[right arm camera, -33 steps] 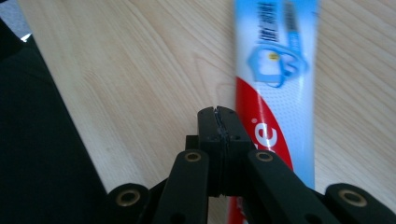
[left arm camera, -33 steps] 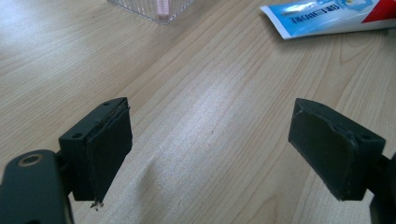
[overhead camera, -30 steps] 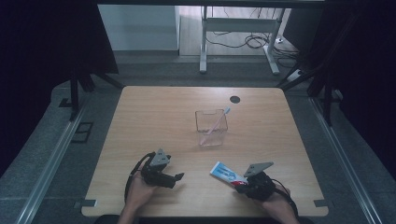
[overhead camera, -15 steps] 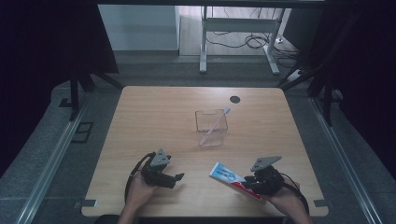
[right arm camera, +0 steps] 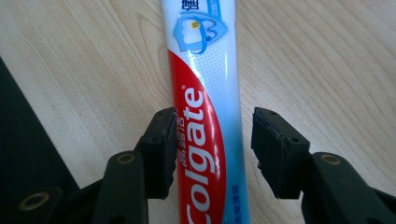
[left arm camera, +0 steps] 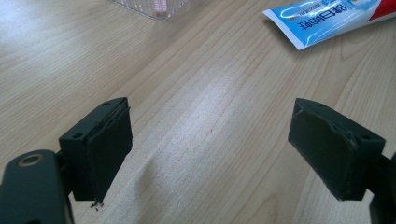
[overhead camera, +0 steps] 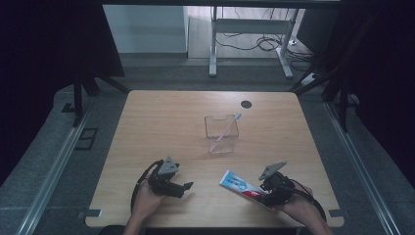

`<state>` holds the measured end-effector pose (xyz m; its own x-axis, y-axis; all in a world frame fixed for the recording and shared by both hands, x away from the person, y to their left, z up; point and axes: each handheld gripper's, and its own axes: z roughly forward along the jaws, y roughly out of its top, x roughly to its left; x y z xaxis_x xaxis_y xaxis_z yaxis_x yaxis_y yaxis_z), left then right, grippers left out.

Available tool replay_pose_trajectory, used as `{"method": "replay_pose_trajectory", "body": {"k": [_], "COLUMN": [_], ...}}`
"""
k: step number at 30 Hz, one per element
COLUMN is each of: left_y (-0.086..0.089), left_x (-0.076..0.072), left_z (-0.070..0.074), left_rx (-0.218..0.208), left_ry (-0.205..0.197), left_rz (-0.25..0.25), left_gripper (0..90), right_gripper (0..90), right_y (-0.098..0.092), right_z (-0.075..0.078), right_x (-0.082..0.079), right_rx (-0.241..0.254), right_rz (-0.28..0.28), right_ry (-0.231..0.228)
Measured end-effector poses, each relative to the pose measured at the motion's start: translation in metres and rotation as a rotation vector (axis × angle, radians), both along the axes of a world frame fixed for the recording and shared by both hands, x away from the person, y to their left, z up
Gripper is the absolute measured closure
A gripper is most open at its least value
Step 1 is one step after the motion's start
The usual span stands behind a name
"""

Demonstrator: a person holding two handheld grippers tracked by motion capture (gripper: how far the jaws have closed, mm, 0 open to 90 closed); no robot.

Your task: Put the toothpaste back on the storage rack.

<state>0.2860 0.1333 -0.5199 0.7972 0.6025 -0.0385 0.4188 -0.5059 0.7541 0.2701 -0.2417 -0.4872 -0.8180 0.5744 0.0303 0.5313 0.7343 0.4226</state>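
Right hand-held gripper (right arm camera: 212,154) had just been opening, toothpaste tube (right arm camera: 205,116) lying between its jaws on the tabletop (overhead camera: 161,127), likely lining up a grab; left hand-held gripper (left arm camera: 210,154) sat wide, empty

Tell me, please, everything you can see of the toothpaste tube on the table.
The tube is a soft-looking plastic Colgate tube, white and light blue with a red band bearing white lettering. It lies flat on the wooden table near its front edge, its flat crimped end towards the clear box. The right gripper straddles it: the jaws have just been opening, one jaw beside the tube's edge, the other clear of it. Its cap end is out of sight.
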Motion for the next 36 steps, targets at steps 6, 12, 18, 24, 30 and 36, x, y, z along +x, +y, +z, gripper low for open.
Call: {"method": "replay_pose_trajectory", "body": {"k": [6,12,18,24,30,36], "left_y": [0.000,-0.001,-0.001,-0.001,0.000,0.000], "left_x": [0.000,0.001,0.001,0.001,0.001,0.001], "left_z": [-0.001,-0.002,-0.002,-0.002,-0.003,-0.004], "left_rx": [0.004,0.012,0.016,0.018,0.019,0.016], "left_ry": [0.005,0.009,0.014,0.013,0.020,0.027], "left_rz": [0.000,-0.005,-0.003,-0.003,0.000,0.005], "left_gripper": [13.7,13.7,13.7,13.7,13.7,13.6], "right_gripper": [49.0,49.0,53.0,66.5,70.0,70.5], "right_y": [0.011,0.024,0.032,0.033,0.031,0.029], "right_z": [-0.007,-0.012,-0.013,-0.008,-0.006,-0.006], "right_x": [0.006,0.011,0.015,0.015,0.013,0.011], "right_rx": [-0.025,-0.054,-0.095,-0.101,-0.080,-0.074], "right_rz": [0.015,0.029,0.040,0.025,0.004,0.001], "right_ry": [0.017,0.027,0.038,0.041,0.031,0.020]}}
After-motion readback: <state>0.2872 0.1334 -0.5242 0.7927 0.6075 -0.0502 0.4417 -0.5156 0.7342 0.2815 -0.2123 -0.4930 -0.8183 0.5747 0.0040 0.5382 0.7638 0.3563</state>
